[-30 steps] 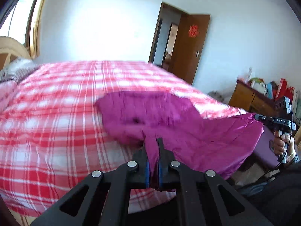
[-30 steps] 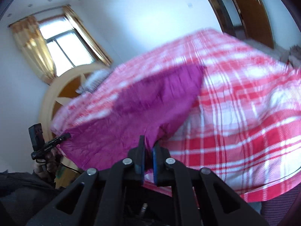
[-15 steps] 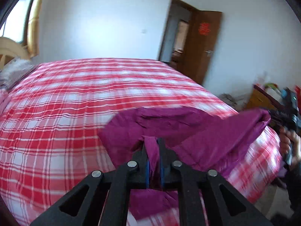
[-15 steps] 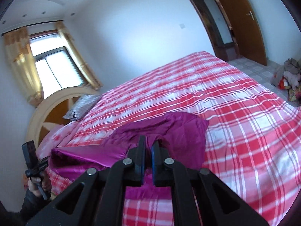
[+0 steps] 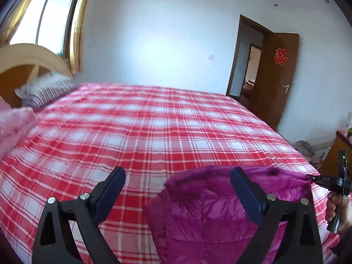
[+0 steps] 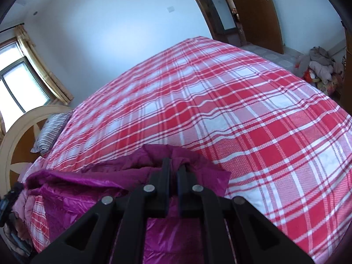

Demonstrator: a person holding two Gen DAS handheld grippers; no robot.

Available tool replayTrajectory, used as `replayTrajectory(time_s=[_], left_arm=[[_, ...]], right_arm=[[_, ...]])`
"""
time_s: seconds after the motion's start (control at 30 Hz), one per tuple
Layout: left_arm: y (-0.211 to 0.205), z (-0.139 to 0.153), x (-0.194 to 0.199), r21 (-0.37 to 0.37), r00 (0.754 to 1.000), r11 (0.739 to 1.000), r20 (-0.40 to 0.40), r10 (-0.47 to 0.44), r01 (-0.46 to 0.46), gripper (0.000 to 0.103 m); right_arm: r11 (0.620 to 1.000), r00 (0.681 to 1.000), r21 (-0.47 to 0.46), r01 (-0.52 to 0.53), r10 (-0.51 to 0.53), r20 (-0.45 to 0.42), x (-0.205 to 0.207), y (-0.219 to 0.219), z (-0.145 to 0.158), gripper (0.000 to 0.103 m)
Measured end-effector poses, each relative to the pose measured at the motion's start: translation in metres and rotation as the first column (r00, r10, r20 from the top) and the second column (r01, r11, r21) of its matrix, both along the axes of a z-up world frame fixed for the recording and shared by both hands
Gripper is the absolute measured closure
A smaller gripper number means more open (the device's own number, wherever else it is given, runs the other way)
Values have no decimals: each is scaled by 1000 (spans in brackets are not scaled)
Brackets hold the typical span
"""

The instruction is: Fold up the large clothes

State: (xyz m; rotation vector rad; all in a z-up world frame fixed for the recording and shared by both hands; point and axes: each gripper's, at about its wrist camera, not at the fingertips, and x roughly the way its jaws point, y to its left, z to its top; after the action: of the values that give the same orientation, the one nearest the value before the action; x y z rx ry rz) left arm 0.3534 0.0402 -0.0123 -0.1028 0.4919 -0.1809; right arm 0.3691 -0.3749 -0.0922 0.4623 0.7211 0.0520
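Observation:
A shiny magenta padded jacket [image 5: 209, 211] lies bunched at the near edge of a bed covered in a red and white plaid sheet [image 5: 154, 127]. My left gripper [image 5: 178, 184] is open, its jaws wide apart and empty, just above the jacket's left part. In the right wrist view my right gripper [image 6: 175, 167] is shut on a fold of the jacket [image 6: 88, 187], which spreads to the left beneath it. The right gripper's tip also shows at the jacket's right corner in the left wrist view [image 5: 312, 178].
A striped pillow [image 5: 47, 89] and a pink pillow [image 5: 13, 127] lie by the wooden headboard [image 5: 26, 63]. A brown door [image 5: 277, 74] stands open at the far right. A pile of clothes [image 6: 320, 66] lies on the floor beyond the bed.
My left gripper has opened and let go of the jacket. The jacket has come down onto the near edge of the bed. My right gripper still holds its fold.

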Motion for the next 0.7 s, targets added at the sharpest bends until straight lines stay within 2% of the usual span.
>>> replayTrajectory(time_s=[0.13, 0.2, 0.23, 0.27, 0.3, 0.33, 0.37, 0.4, 0.43, 0.47, 0.53, 0.6, 0.7], left_arm=[[-37, -19, -3, -1, 996, 996, -8, -89, 89, 7], [-70, -43, 3, 82, 990, 987, -37, -136, 138, 6], [-79, -50, 5, 126, 990, 982, -37, -133, 137, 6], [-90, -60, 7, 190, 992, 974, -35, -122, 127, 6], [-104, -76, 13, 285, 995, 953, -44, -94, 103, 6], [-110, -88, 16, 342, 996, 936, -59, -66, 82, 6], [-114, -98, 19, 381, 996, 922, -77, -36, 63, 6], [-114, -112, 23, 410, 995, 911, -103, 0, 43, 6], [-110, -125, 27, 413, 989, 911, -143, 35, 27, 6], [-103, -134, 28, 380, 984, 925, -169, 53, 15, 6], [-91, -137, 26, 320, 982, 947, -171, 76, -17, 6], [-89, -138, 26, 322, 979, 946, -176, 101, -40, 6], [-88, -139, 26, 342, 975, 938, -182, 131, -62, 6]], right_arm=[[1000, 999, -22, -19, 18, -45, 18, 7, -18, 96], [999, 998, -19, -30, 28, -53, 27, 8, -25, 95], [999, 998, -7, -36, 35, -54, 31, 7, -28, 91], [1000, 998, -14, -28, 27, -58, 34, 8, -29, 85], [999, 998, -36, -13, 11, -64, 35, 9, -28, 79], [998, 998, -60, 4, -8, -64, 33, 12, -25, 62], [997, 998, -74, 16, -21, -57, 31, 16, -22, 40], [995, 1000, -96, 20, -22, -22, 23, 22, -14, 29], [994, 1000, -113, 5, -3, 20, 17, 30, -9, 23], [987, 996, -152, -43, 54, 69, 10, 44, 0, 23], [967, 985, -226, -120, 144, 94, 3, 69, 6, 23], [944, 971, -268, -191, 222, 90, 2, 94, 4, 23], [924, 955, -266, -276, 294, 31, 15, 124, -13, 25]])
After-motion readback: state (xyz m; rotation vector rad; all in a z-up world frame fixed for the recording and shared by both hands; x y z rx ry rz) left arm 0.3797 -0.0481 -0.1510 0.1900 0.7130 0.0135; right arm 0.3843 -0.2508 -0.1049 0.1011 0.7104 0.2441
